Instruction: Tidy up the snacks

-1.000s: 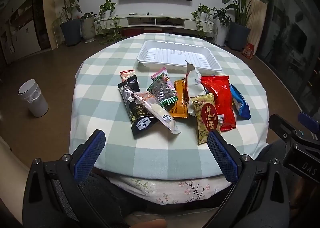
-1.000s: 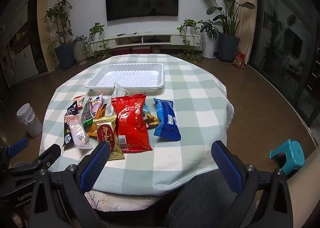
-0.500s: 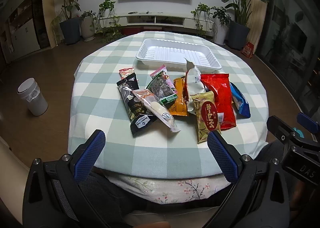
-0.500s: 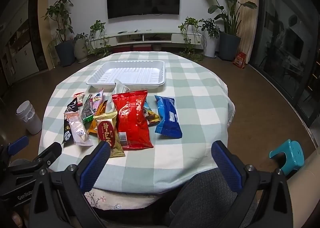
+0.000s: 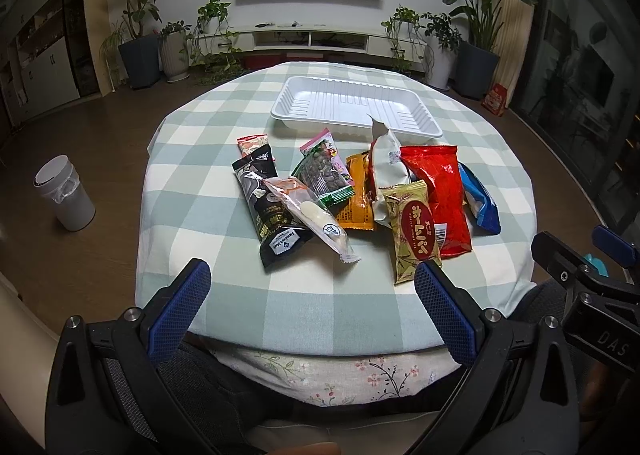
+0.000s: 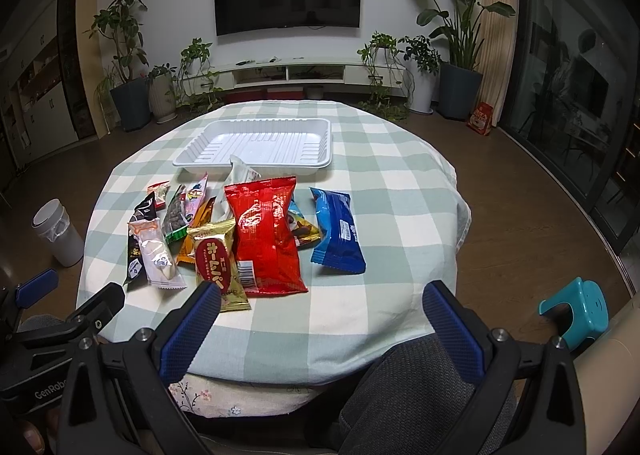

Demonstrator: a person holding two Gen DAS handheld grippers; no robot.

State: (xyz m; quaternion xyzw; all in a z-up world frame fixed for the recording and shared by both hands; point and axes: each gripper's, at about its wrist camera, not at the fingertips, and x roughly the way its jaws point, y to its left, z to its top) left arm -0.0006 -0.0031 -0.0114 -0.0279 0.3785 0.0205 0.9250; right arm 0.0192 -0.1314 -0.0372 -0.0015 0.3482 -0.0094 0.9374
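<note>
Several snack packets lie in a loose pile mid-table: a red bag (image 5: 438, 197) (image 6: 266, 237), a gold packet (image 5: 414, 227) (image 6: 218, 263), a blue packet (image 5: 480, 199) (image 6: 338, 233), a black packet (image 5: 268, 211), a clear-wrapped one (image 5: 310, 215) and a green-pink one (image 5: 326, 171). An empty white tray (image 5: 356, 105) (image 6: 260, 143) sits behind them. My left gripper (image 5: 312, 311) is open and empty at the near table edge. My right gripper (image 6: 322, 331) is open and empty, also at the near edge.
The round table has a green checked cloth (image 5: 200, 183). A white bin (image 5: 64, 195) stands on the floor at the left. A teal stool (image 6: 572, 307) stands at the right. Plants and a TV console line the far wall.
Both grippers have drawn back and tilted slightly, so the table sits a little lower and nearer in view. The snacks and tray have not moved.
</note>
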